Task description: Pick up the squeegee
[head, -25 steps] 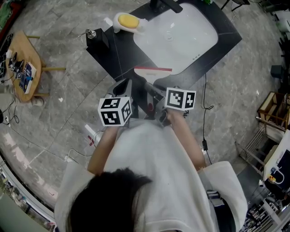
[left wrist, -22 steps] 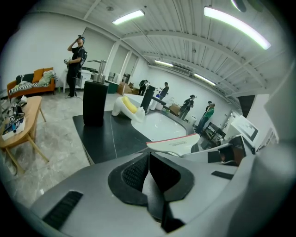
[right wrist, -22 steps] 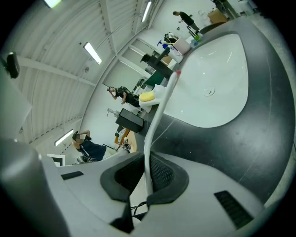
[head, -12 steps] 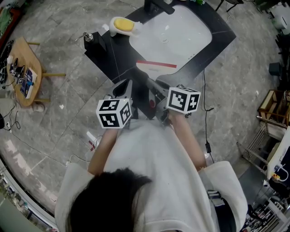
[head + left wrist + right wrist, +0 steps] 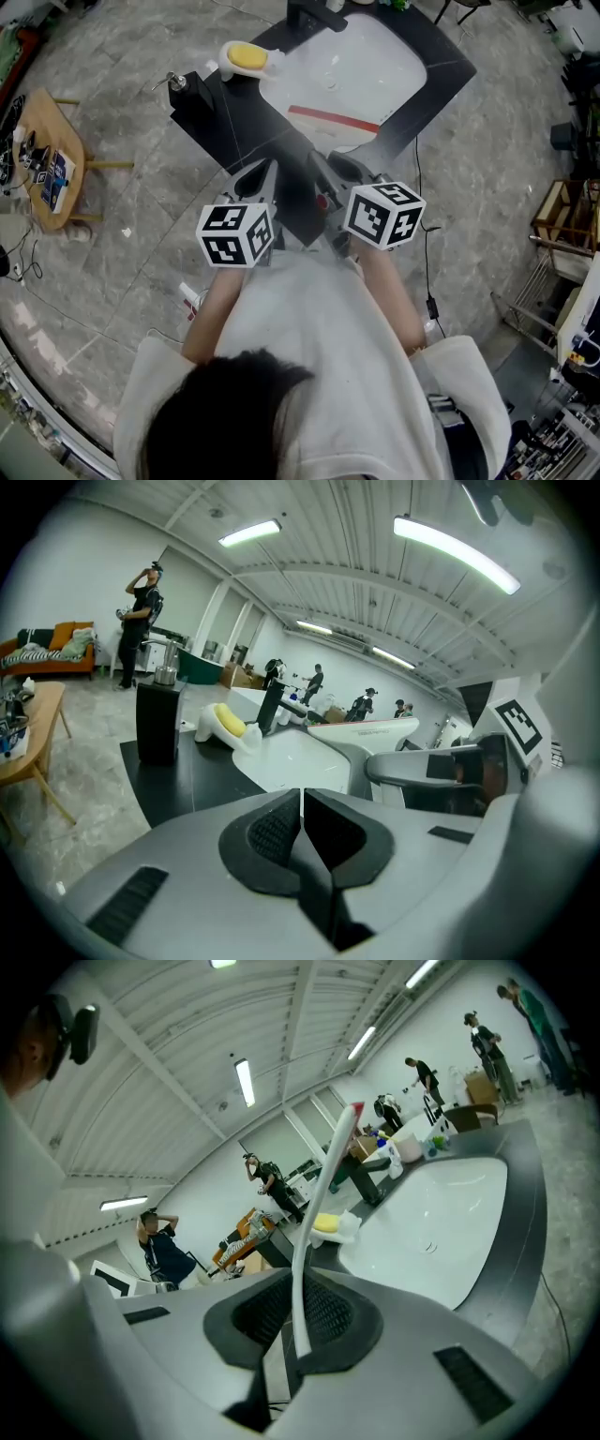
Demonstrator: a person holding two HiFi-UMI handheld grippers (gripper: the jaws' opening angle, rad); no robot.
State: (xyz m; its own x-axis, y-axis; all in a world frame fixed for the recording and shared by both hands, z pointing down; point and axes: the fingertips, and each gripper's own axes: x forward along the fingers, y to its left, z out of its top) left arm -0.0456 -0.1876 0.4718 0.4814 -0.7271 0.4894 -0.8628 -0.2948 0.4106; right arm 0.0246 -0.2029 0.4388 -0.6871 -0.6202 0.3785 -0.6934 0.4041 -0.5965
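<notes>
Squeegee (image 5: 306,1241): thin white handle, red strip along the blade; held over the white sink's (image 5: 375,66) near edge.
My right gripper (image 5: 298,1321): jaws pinching the handle's end.
My left gripper (image 5: 302,827): jaws pressed together.

The person wears a white short-sleeved shirt (image 5: 319,366). The left gripper (image 5: 302,822) and right gripper (image 5: 298,1316) have smooth grey shells, black ribbed pads (image 5: 274,832), and each a white cube (image 5: 236,234) with black square markers.
</notes>
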